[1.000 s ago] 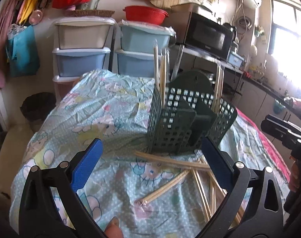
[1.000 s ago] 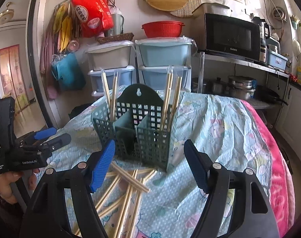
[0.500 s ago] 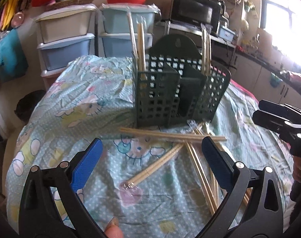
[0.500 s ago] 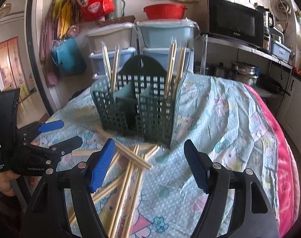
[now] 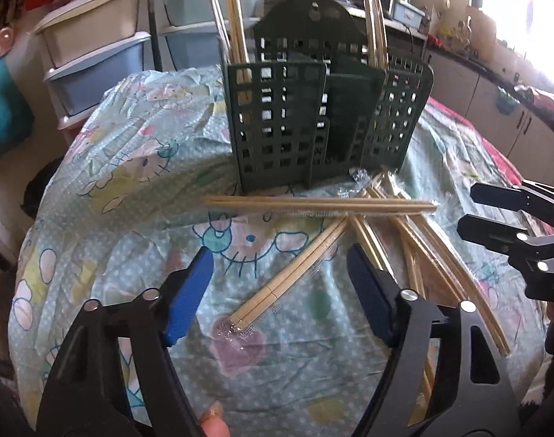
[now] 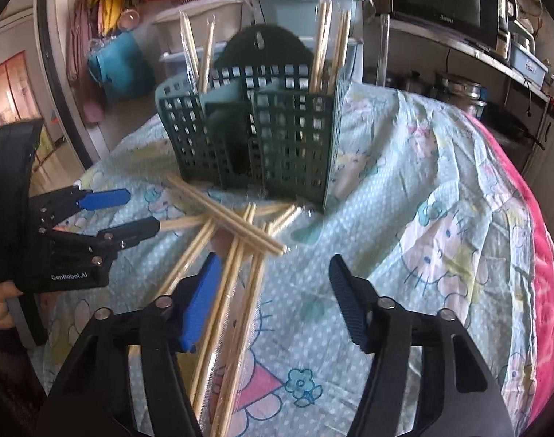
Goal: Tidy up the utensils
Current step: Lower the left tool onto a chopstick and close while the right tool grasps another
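Kitchen clutter all round: stacked plastic drawers (image 5: 94,54) behind, a microwave (image 6: 444,3) on its shelf, and up front a table under a cartoon-cat cloth (image 6: 441,218). On it stands the green slotted holder (image 5: 313,120), upright, chopsticks poking from its outer compartments, with wrapped chopstick pairs (image 5: 313,205) strewn criss-cross just before it. Left gripper (image 5: 280,284) hovers over one slanting pair (image 5: 291,273), jaws closing but touching nothing; right gripper (image 6: 273,298) likewise narrowing, empty, above the pile.
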